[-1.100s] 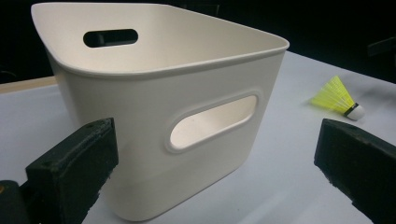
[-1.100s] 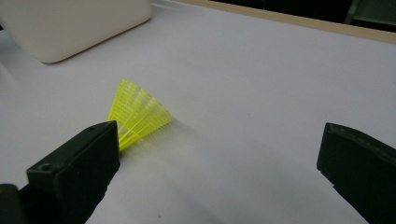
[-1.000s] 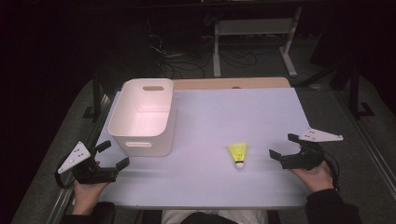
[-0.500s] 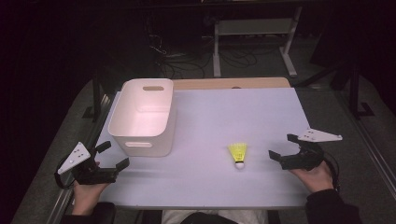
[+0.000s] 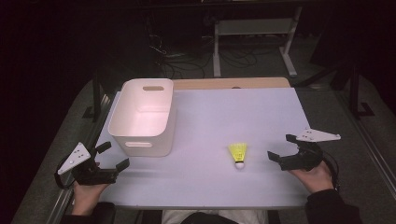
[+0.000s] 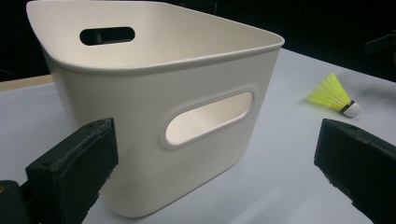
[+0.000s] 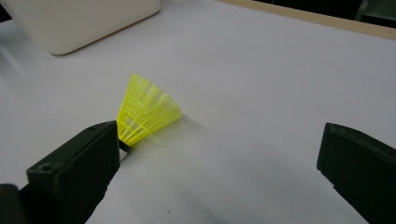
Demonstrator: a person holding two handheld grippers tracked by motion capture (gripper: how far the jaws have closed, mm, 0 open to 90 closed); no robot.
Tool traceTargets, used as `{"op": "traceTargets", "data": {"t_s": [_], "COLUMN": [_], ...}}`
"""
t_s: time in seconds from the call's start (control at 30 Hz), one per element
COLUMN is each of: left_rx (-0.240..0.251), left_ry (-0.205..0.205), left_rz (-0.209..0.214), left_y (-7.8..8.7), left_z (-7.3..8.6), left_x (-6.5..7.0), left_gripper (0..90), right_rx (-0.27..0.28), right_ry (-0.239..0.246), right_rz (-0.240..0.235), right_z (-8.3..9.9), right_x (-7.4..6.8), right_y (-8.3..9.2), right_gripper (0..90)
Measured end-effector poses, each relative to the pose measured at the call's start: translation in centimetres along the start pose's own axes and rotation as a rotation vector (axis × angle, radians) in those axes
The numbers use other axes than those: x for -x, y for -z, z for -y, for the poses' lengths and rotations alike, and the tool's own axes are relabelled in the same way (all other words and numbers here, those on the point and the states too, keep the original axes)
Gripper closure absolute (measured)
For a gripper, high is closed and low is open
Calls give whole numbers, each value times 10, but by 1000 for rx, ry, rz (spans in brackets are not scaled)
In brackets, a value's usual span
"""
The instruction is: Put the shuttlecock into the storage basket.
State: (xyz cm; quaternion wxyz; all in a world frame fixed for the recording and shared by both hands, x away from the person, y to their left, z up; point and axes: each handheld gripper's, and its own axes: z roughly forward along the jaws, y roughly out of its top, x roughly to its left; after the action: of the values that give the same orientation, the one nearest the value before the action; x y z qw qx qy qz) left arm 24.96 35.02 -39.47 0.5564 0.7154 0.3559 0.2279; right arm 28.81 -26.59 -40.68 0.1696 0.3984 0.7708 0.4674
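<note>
The right gripper (image 5: 281, 150) rests near the table's (image 5: 210, 186) right front edge, its jaws spread wide and holding nothing. Just to its left lies the yellow shuttlecock (image 5: 238, 154) on its side, white cork toward the person, skirt pointing away. In the right gripper view the shuttlecock (image 7: 145, 111) sits just past the left jaw, not between the two. The left gripper (image 5: 114, 156) hovers at the front left corner, jaws also wide apart and empty, pointed at the white bin (image 5: 144, 119). In the left gripper view the bin (image 6: 154, 107) stands upright with its handle slot facing the camera. No brand, label or writing can be read on any of these
</note>
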Motion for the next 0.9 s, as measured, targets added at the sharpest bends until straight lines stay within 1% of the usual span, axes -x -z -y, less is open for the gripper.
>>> {"op": "traceTargets", "data": {"t_s": [0.17,0.43,0.47,0.6,0.9], "left_rx": [-2,0,3,6,-1], "left_ry": [-1,-1,0,2,-2], "left_rz": [4,8,6,5,8], "left_y": [0,1,1,2,1], "left_z": [0,0,0,0,0], "left_x": [0,0,0,1,1], "left_gripper": [0,0,0,0,0], "right_rx": [-10,-19,-31,-44,-63], "right_ry": [6,1,9,19,40], "right_rz": [-2,1,2,-1,-10], "right_z": [-1,-3,-5,-6,-13], "right_x": [-1,-1,-2,-4,-8], "right_y": [0,1,1,1,0], "right_gripper": [0,0,0,0,0]}}
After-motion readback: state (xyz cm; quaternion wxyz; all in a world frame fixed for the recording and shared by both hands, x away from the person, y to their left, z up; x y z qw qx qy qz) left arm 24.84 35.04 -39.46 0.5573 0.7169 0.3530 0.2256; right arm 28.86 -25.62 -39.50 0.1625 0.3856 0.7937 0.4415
